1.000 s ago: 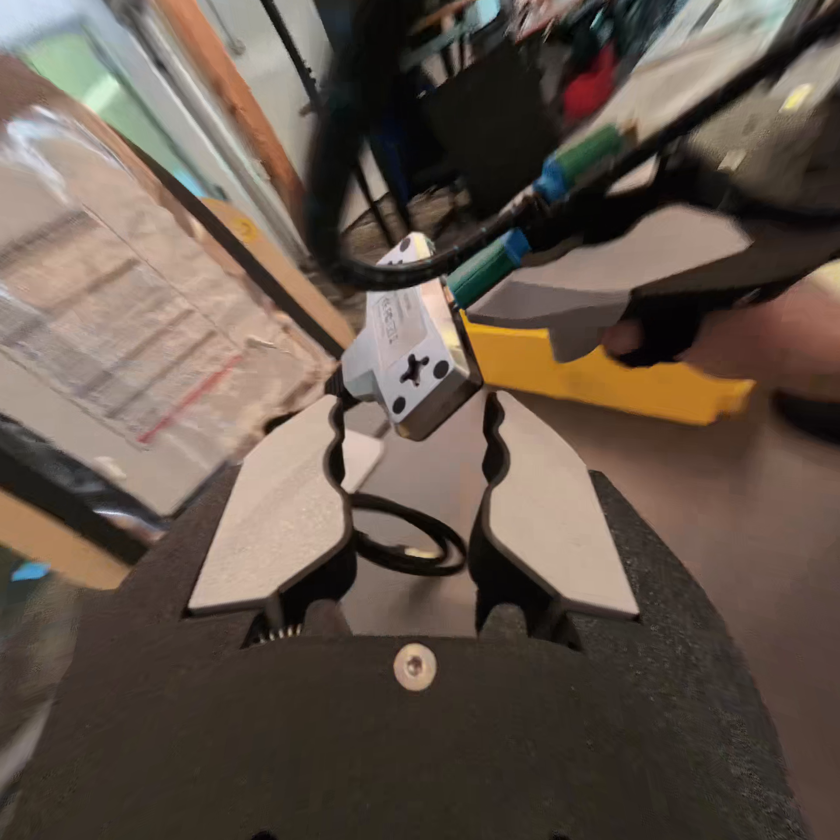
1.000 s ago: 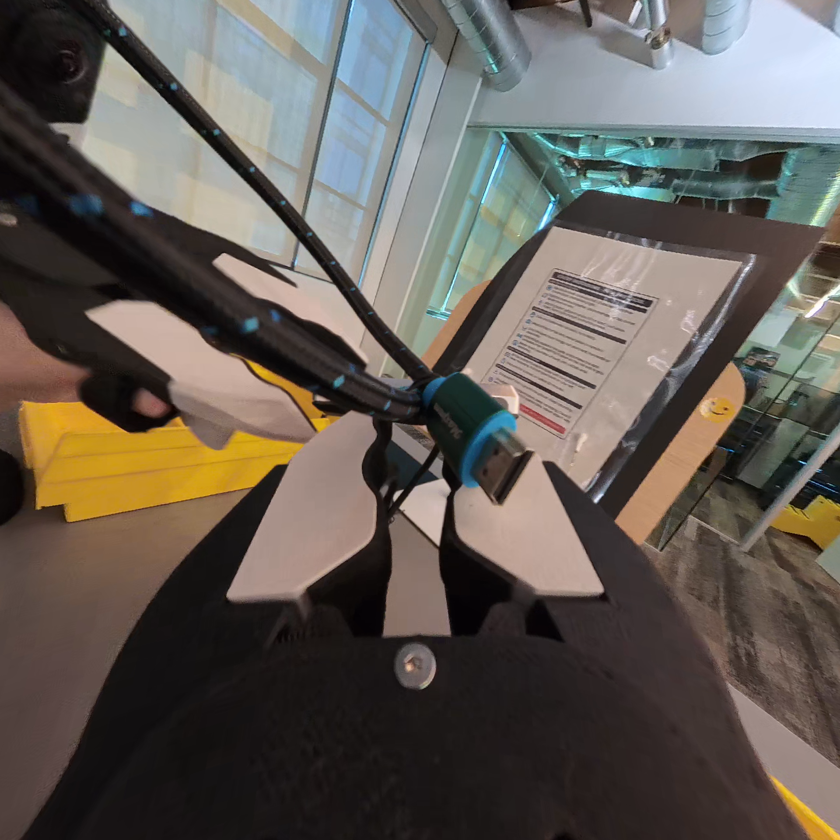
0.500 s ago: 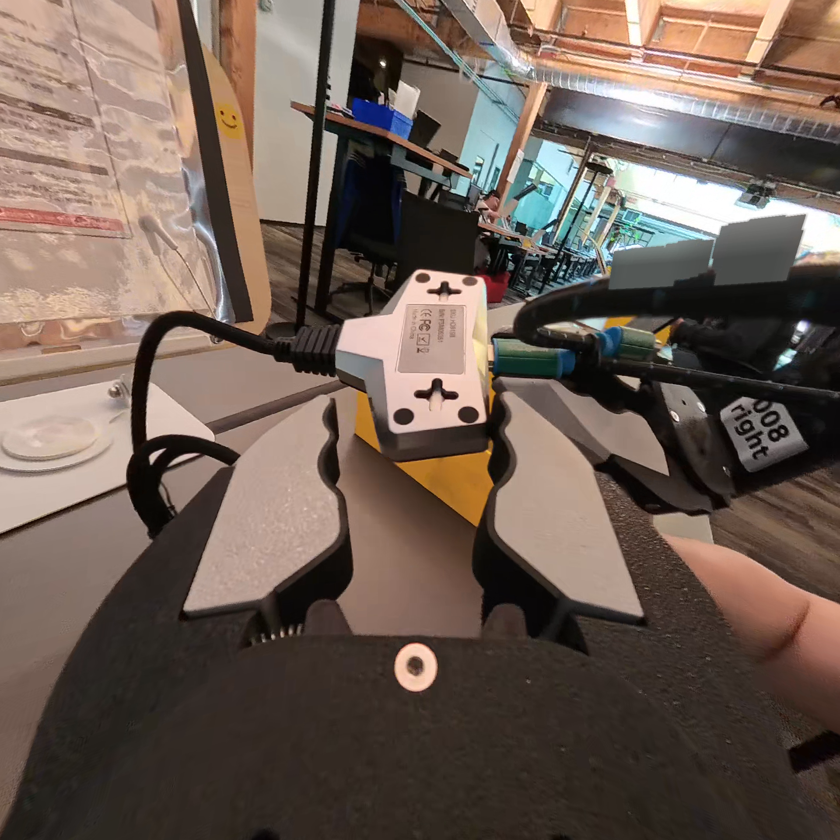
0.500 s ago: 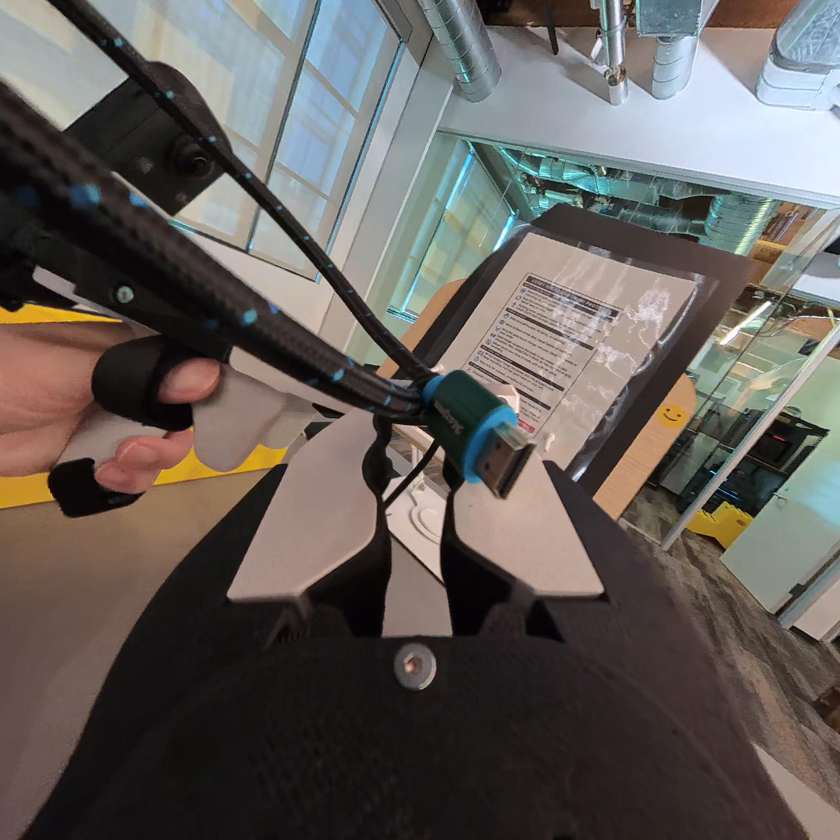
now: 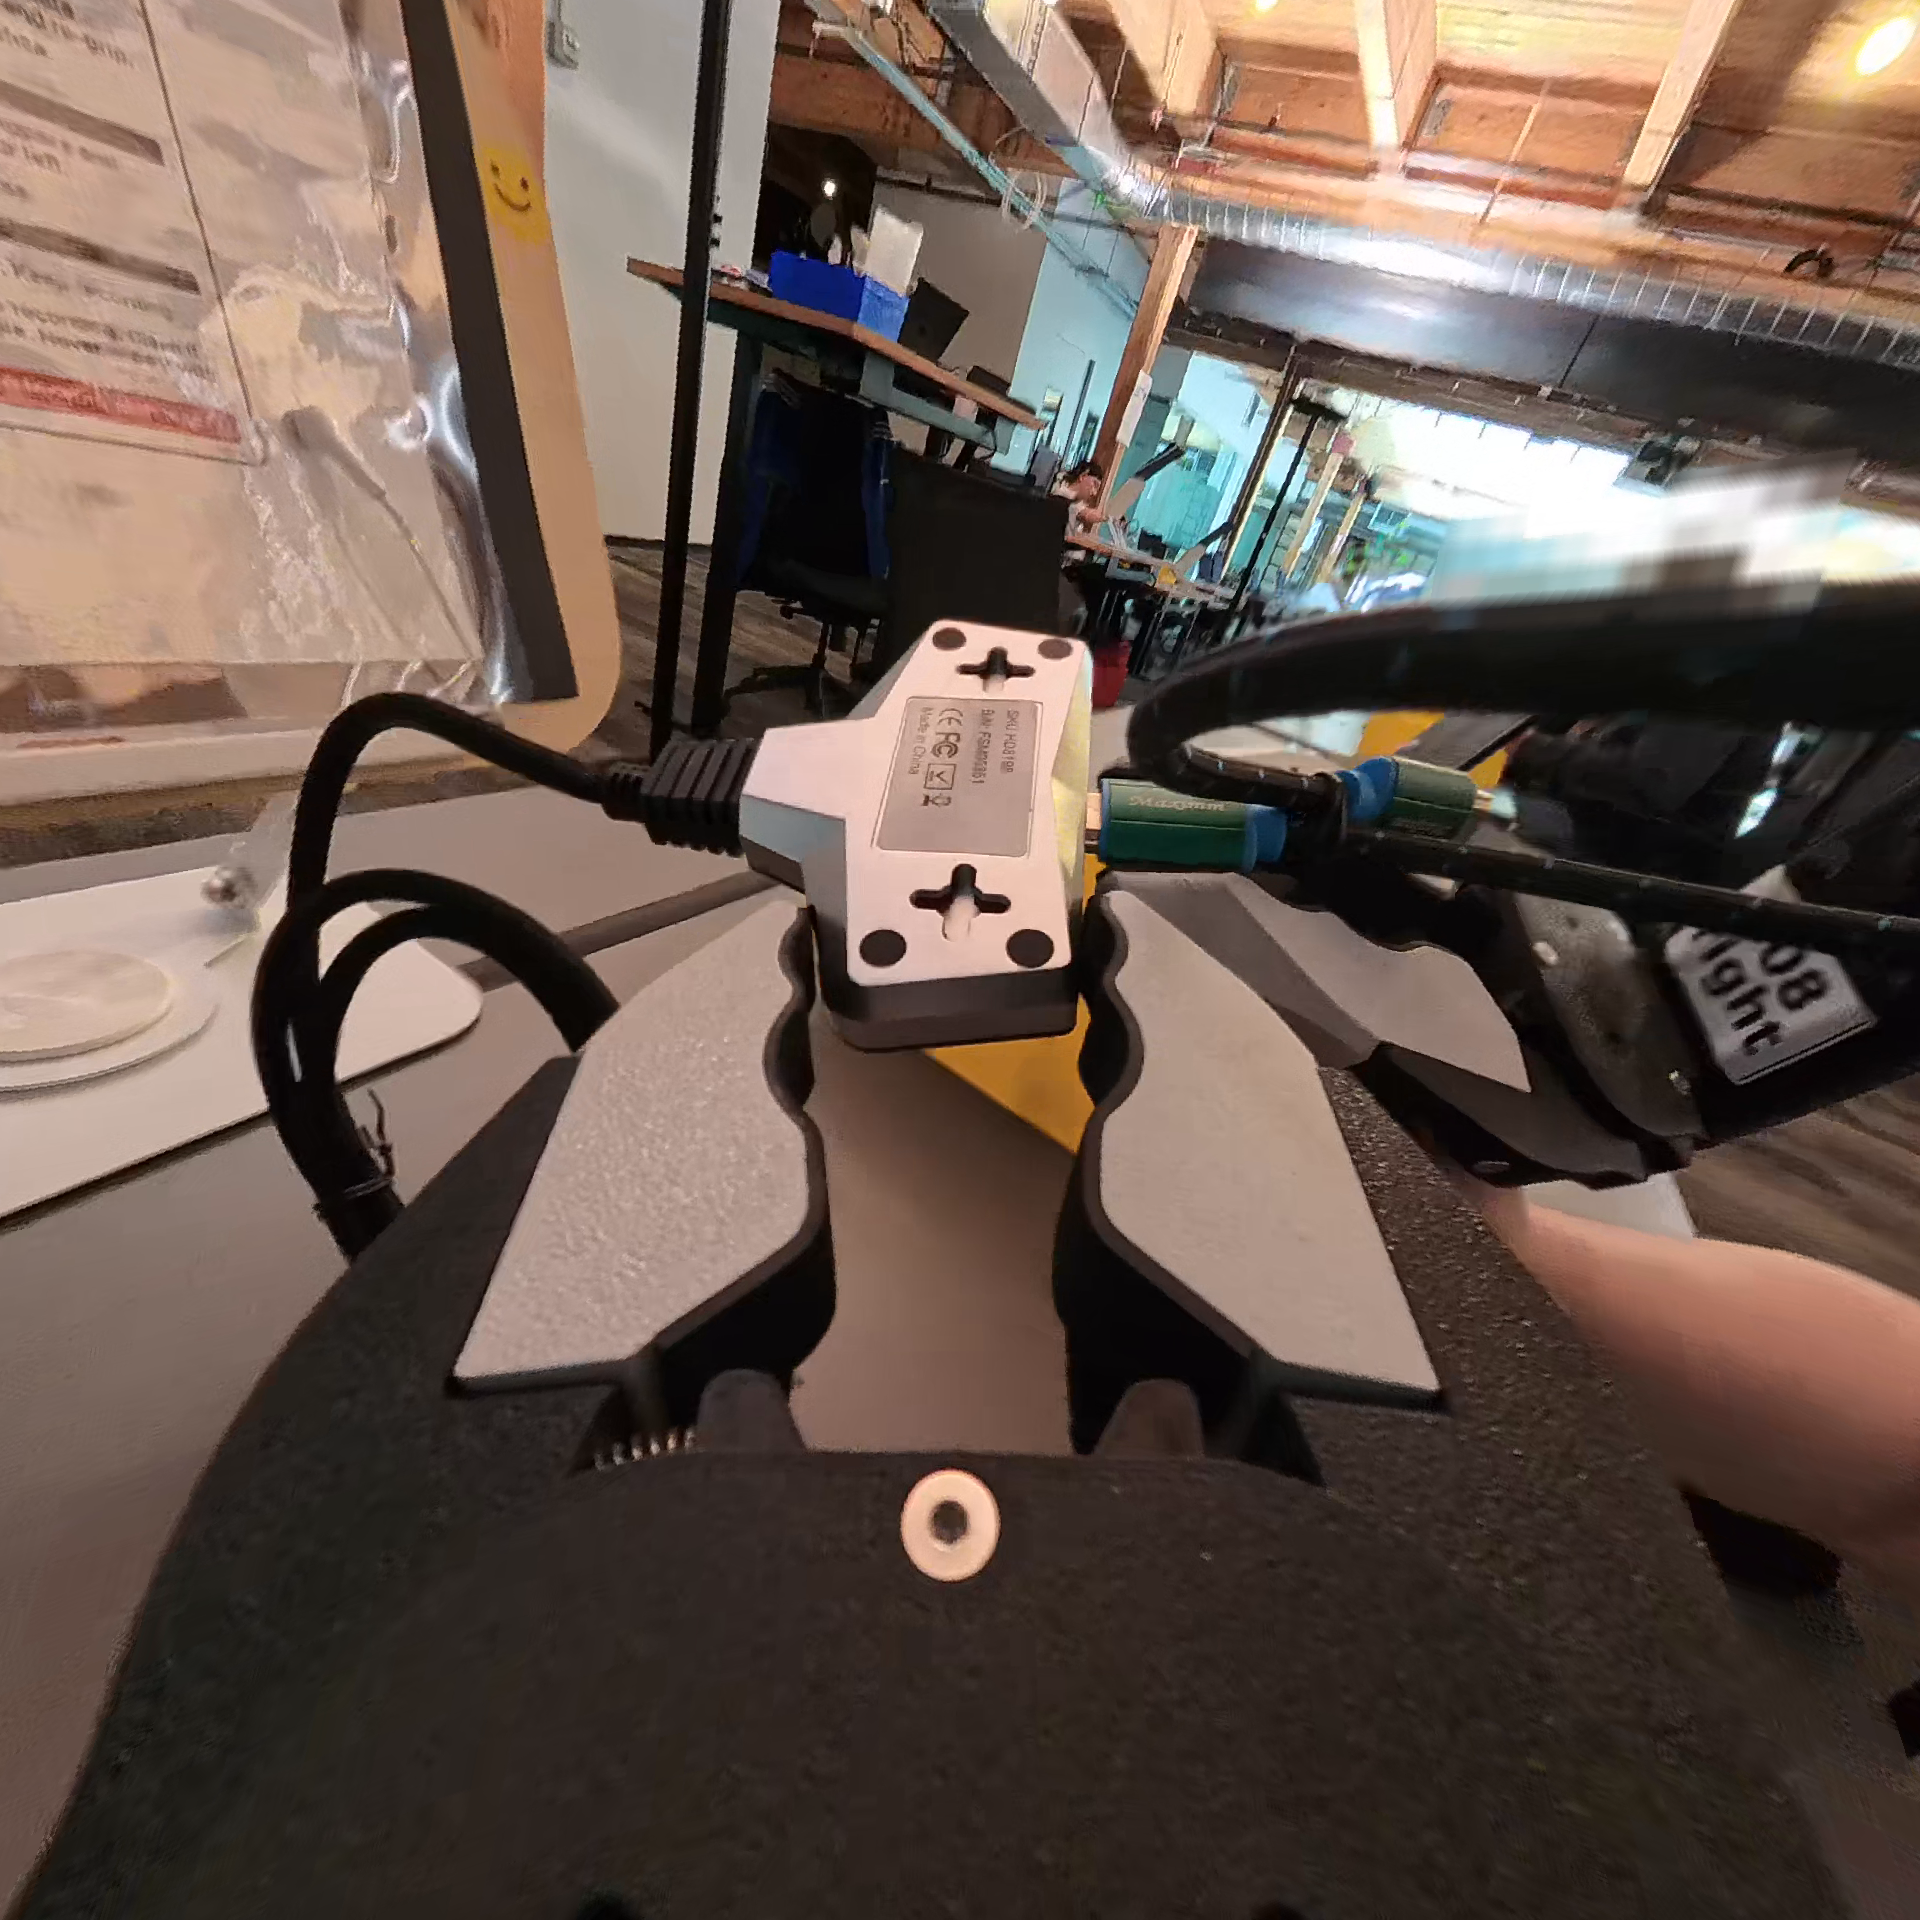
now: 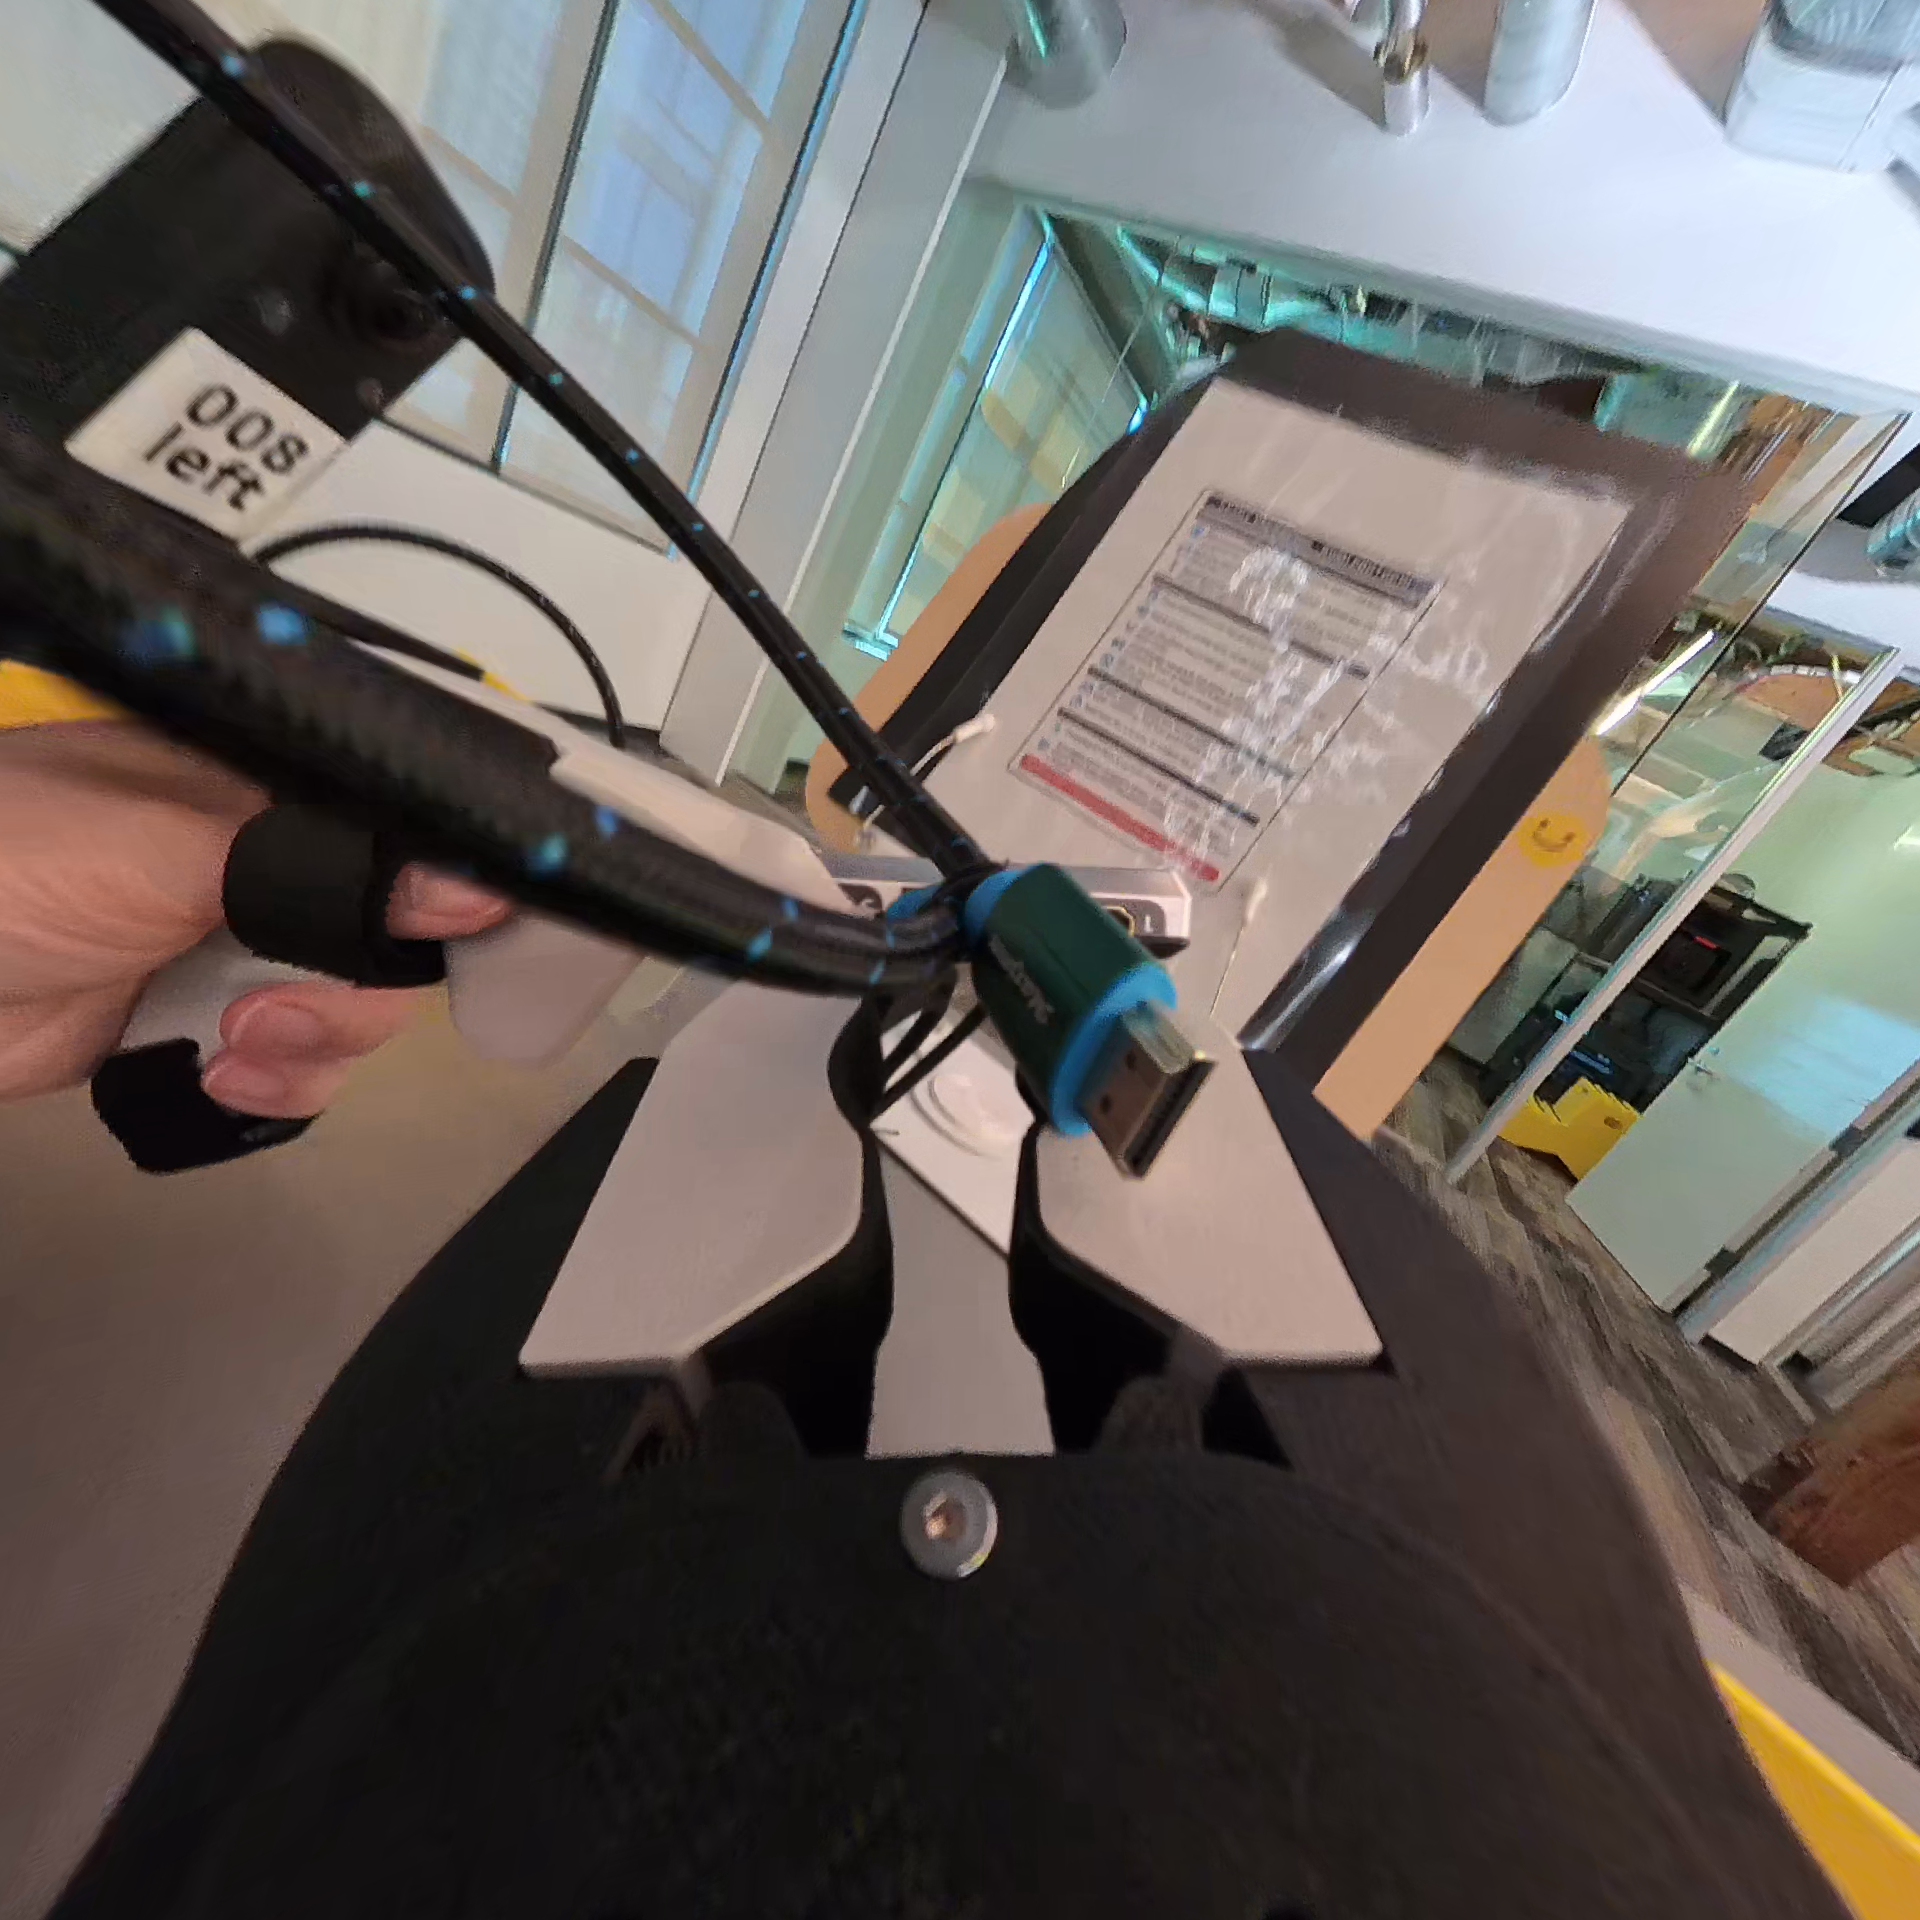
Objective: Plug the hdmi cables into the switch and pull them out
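Observation:
My left gripper (image 5: 945, 940) is shut on the silver HDMI switch (image 5: 956, 821) and holds it above the table, underside towards the camera. The switch's own black cable (image 5: 416, 727) loops off to the left. My right gripper (image 6: 935, 1003) is shut on a braided HDMI cable (image 6: 468, 769). In the left wrist view it (image 5: 1558, 1018) holds a green plug with a blue collar (image 5: 1184, 831) whose metal tip meets the switch's right side; I cannot tell how deep it sits. A second green plug (image 6: 1081, 1008) hangs free over the right finger.
A framed sheet under plastic (image 6: 1299, 675) stands on the grey table (image 5: 156, 1351) behind the switch. A white plate with a round disc (image 5: 104, 1018) lies at the left. A yellow bin (image 5: 1018, 1081) lies beyond the switch. A hand (image 6: 104, 883) holds the left gripper.
The left gripper has swung up and levelled the switch. The right gripper has brought the green plug in from the right until its tip meets the switch's side.

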`<state>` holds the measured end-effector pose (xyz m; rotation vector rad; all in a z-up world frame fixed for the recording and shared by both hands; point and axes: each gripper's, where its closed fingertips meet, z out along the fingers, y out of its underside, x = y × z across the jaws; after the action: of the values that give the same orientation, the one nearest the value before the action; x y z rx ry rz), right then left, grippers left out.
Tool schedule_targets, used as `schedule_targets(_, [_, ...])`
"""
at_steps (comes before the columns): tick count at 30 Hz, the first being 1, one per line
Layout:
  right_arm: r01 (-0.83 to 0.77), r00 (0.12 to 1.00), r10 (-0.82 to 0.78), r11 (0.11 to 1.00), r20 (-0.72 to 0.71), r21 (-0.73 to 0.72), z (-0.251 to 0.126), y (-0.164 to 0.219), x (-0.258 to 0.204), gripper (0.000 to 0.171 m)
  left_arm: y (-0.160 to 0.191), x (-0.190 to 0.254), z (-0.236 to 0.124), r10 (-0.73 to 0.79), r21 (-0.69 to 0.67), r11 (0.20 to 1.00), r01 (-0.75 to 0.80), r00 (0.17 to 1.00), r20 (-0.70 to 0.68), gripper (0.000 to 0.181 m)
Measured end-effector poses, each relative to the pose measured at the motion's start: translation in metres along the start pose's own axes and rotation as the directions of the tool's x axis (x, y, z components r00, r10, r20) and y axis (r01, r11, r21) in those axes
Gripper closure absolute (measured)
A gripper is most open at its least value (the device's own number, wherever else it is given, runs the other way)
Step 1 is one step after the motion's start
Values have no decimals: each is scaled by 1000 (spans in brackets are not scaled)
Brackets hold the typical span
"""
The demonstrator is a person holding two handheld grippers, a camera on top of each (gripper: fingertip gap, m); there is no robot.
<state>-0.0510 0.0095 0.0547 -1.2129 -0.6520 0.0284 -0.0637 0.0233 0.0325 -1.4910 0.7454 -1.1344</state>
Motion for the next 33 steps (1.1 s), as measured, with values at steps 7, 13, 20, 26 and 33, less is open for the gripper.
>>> schedule_targets(7, [-97,995,93,992,-48,-85,-4,45,-9,149,45,-23,10,6,-127,992,1,999,53,133])
schedule_targets(13, [-153,988,153,978,-14,-141,-4,61,-13,149,58,-30,12,-5,-160,987,16,998,66,132])
schedule_targets(20, [-286,958,280,951,-65,-119,-1,83,-20,148,71,-44,13,-19,-182,983,36,996,90,133])
schedule_targets(26, [-240,970,235,961,-56,-139,-2,91,-22,148,79,-48,15,46,-225,974,-24,994,94,133])
schedule_targets(33, [-148,986,132,973,-101,-174,-6,101,-18,148,86,-49,24,21,-152,988,-9,997,75,133])
